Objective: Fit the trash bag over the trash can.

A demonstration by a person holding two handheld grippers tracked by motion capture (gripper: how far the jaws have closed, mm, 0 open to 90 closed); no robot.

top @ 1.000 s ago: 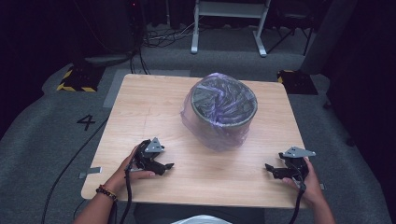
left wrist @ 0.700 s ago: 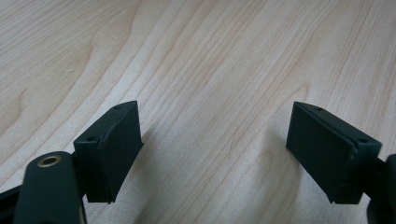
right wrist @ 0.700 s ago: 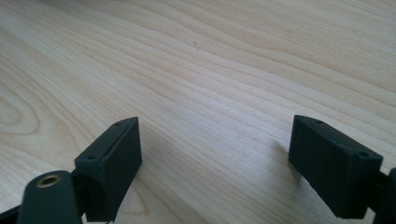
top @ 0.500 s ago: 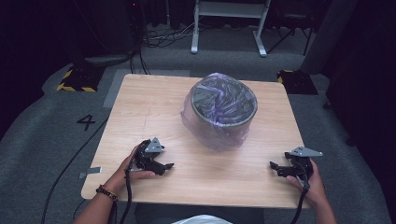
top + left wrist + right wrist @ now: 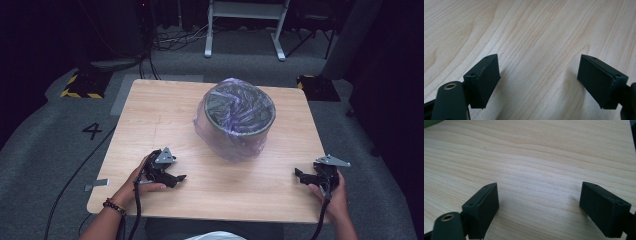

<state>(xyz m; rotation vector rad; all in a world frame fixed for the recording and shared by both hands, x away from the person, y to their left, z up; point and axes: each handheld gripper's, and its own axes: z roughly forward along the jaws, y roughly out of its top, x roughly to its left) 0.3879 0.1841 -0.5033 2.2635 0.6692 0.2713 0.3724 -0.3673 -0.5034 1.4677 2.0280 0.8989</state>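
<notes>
A round dark bin lined with a translucent purple plastic bag (image 5: pixel 238 119) stands on the far middle of the light wooden table (image 5: pixel 165 115). My left gripper (image 5: pixel 179 178) rests on the table near the front left, held by a hand, jaws open and pointing right. In the left gripper view its jaws (image 5: pixel 537 80) stand wide apart over bare wood. My right gripper (image 5: pixel 299 176) sits near the front right edge, pointing left, open. The right gripper view has its jaws (image 5: pixel 539 205) spread with nothing between them. Both grippers lie well in front of the bin.
Grey carpet surrounds the table, with a painted "4" (image 5: pixel 93 131) at the left. Black cables (image 5: pixel 75 175) trail over the floor. A white metal frame (image 5: pixel 245 25) stands behind the table, and yellow-black striped blocks (image 5: pixel 80 85) sit at the far corners.
The right hand and its gripper have shifted slightly to the right, toward the table's edge. The left gripper and the bin have stayed put.
</notes>
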